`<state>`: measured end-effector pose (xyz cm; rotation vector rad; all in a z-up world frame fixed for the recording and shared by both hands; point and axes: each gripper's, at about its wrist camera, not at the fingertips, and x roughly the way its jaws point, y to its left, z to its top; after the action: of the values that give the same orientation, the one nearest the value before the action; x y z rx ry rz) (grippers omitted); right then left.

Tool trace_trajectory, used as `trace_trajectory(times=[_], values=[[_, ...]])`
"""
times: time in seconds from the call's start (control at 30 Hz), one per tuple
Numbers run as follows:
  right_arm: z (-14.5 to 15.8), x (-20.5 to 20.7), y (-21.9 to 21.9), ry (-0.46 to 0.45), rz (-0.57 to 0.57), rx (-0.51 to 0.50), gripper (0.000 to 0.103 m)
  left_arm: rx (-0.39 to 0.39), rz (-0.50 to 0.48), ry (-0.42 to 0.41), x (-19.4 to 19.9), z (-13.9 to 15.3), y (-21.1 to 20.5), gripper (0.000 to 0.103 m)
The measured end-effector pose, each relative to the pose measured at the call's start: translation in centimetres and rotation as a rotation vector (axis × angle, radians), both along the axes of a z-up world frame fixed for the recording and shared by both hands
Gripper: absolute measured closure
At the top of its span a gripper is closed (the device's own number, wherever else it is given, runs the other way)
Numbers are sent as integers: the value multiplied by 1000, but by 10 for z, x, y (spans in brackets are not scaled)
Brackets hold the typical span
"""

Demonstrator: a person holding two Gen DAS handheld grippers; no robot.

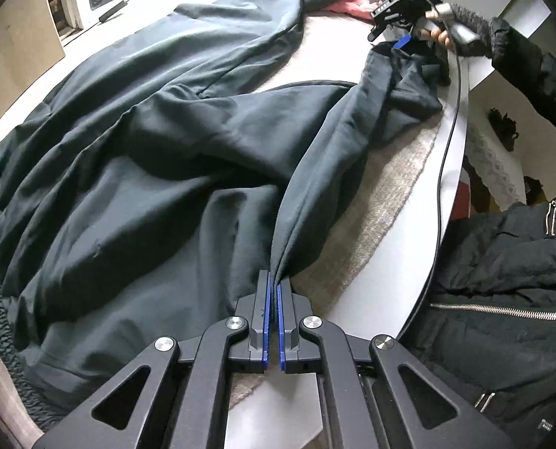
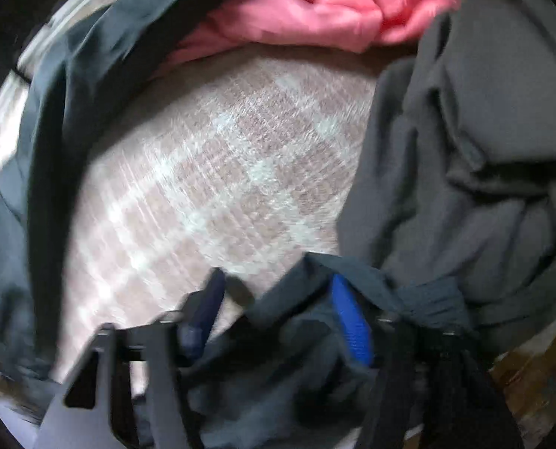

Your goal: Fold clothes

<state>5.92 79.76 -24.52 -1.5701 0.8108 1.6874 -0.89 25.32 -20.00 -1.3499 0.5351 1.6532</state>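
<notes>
1. Left wrist view showed the left gripper (image 1: 274, 292) clamped tight on a fold of the dark green garment (image 1: 158, 142), its blue pads pressed together with only cloth between them.
2. That garment lay spread and rumpled over the checked tablecloth (image 1: 382, 205), one long part running from the left gripper toward the far right corner of the table (image 1: 390, 280).
3. At that far corner the right gripper (image 1: 396, 15) was held in a person's hand (image 1: 440, 35) just above the bunched end of the garment.
4. Seen from the right wrist, the right gripper (image 2: 278, 307) had its jaws apart; cloth was bunched against one blue pad (image 2: 351, 321), but the blur hid whether the other pad touched it, so no firm grip could be claimed.
5. A pink garment (image 2: 315, 11) and a grey garment (image 2: 483, 142) lay beyond, apart from the fold in hand.
6. The fabric looked soft, limp and fairly light, likely to sag and drag without support.
7. Taking it at a hem or seam edge, both ends taut, seemed best; a loose pinch might slip.
</notes>
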Motion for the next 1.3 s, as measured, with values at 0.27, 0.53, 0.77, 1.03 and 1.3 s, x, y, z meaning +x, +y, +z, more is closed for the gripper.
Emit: trace_trajectory(times=[0.27, 0.53, 0.77, 1.03, 1.3], values=[[71, 59, 10, 380, -72, 10, 102, 25, -7, 33, -5, 25, -3, 101], [230, 74, -9, 692, 61, 217, 102, 111, 7, 121, -7, 96, -6, 101], [146, 165, -8, 529, -104, 204, 101, 53, -115, -7, 39, 45, 28, 101], [72, 194, -20, 244, -137, 153, 94, -49, -67, -106, 45, 4, 18, 92], [133, 161, -44, 320, -31, 297, 70, -101, 499, 92, -33, 38, -144, 76]])
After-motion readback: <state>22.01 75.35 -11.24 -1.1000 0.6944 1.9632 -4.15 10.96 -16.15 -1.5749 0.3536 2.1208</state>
